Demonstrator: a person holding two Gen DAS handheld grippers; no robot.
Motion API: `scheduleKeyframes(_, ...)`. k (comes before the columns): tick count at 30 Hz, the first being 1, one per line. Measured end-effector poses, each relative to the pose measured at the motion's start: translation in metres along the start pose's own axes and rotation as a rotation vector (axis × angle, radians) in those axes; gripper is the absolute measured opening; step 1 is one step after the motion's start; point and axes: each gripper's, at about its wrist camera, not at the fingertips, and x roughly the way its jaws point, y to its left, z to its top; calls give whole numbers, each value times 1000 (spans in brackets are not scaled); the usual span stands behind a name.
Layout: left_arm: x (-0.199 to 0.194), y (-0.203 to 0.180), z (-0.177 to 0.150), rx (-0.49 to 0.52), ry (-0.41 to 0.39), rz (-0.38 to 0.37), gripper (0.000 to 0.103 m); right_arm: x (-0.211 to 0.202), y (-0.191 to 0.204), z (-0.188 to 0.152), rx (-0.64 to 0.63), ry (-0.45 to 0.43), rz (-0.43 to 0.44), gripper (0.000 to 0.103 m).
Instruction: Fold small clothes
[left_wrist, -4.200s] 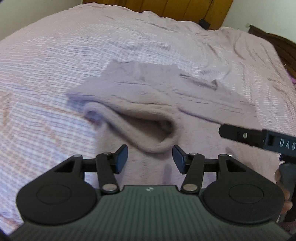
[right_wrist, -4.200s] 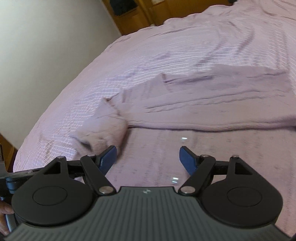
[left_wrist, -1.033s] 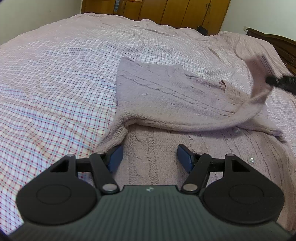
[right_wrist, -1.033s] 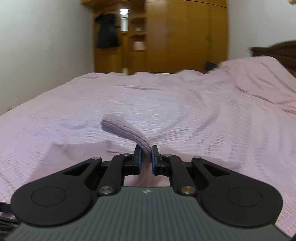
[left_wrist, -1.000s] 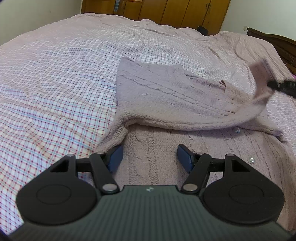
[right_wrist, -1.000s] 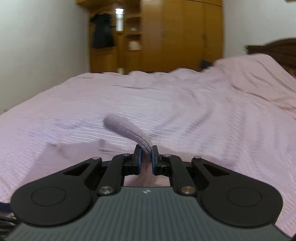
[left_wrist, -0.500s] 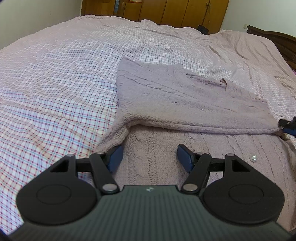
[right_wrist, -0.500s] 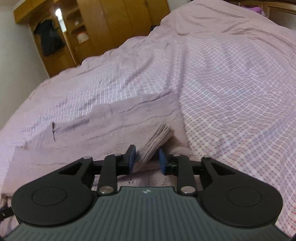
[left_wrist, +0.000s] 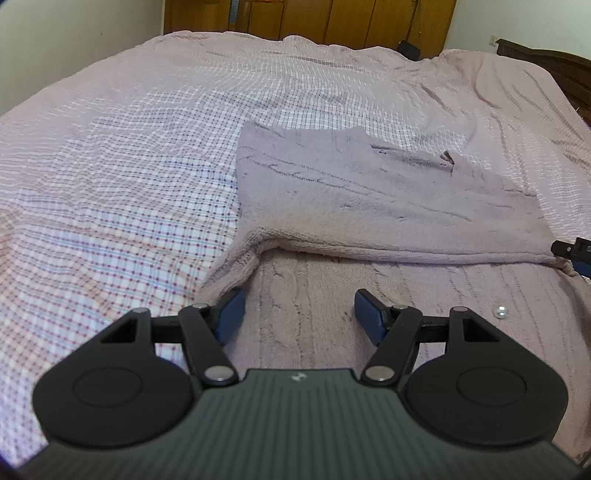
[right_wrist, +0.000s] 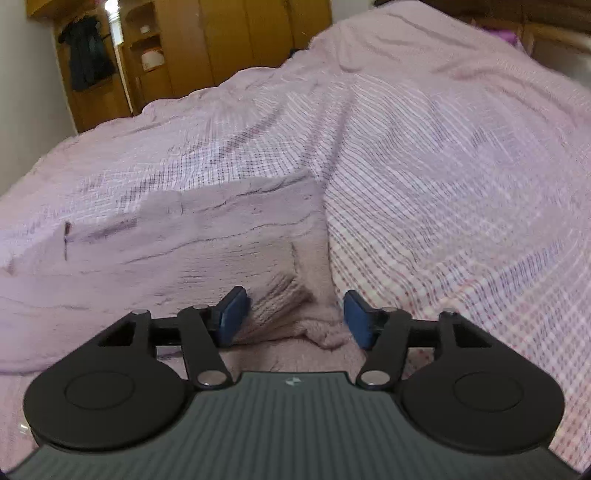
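Note:
A mauve knitted cardigan (left_wrist: 362, 206) lies flat on the checked bedspread (left_wrist: 122, 206), one sleeve folded straight across its body. A pearl button (left_wrist: 500, 312) shows on its front. My left gripper (left_wrist: 299, 317) is open and empty, low over the cardigan's near left part. My right gripper (right_wrist: 293, 317) is open; the ribbed sleeve cuff (right_wrist: 275, 295) lies on the cardigan (right_wrist: 166, 251) between its spread fingers, released. The right gripper's tip shows at the right edge of the left wrist view (left_wrist: 574, 251), at the sleeve's end.
The bedspread (right_wrist: 461, 184) spreads wide around the cardigan on all sides. Wooden wardrobes (left_wrist: 332, 18) stand beyond the bed's far end. A dark garment (right_wrist: 86, 55) hangs by an open wardrobe shelf. A dark headboard (left_wrist: 554, 70) is at the right.
My right gripper carried the sleeve cuff across the cardigan, lowered it and opened, leaving the sleeve lying flat. My left gripper has stayed open and nearly still.

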Motion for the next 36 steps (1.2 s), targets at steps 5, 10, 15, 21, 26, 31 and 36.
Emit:
scheduleKeyframes(5,-22,-7,-5,19,1,-14,71,-45,0,-5,-66,-45,63,69)
scheduleKeyframes(10,-43,-25,-19,59,-1,-40,77,-102,7,-33,-167,-51,166,72)
scheduleKeyframes(15,-61,-42,-35,90,12,-68,78,-142,18,-69,-299,-8,257,76)
scheduleKeyframes(21,-71,-54,-54,125,37,-66,78,-173,40,-114,-547,14,314,82)
scheduleKeyframes(26,-74,-59,-64,145,54,-57,78,-187,58,-148,-704,25,329,82)
scheduleKeyframes(31,-72,-63,-70,138,77,-55,78,-178,69,-170,-859,65,256,82)
scheduleKeyframes(36,-71,-67,-74,151,89,-61,78,-162,77,-185,-943,87,182,85)
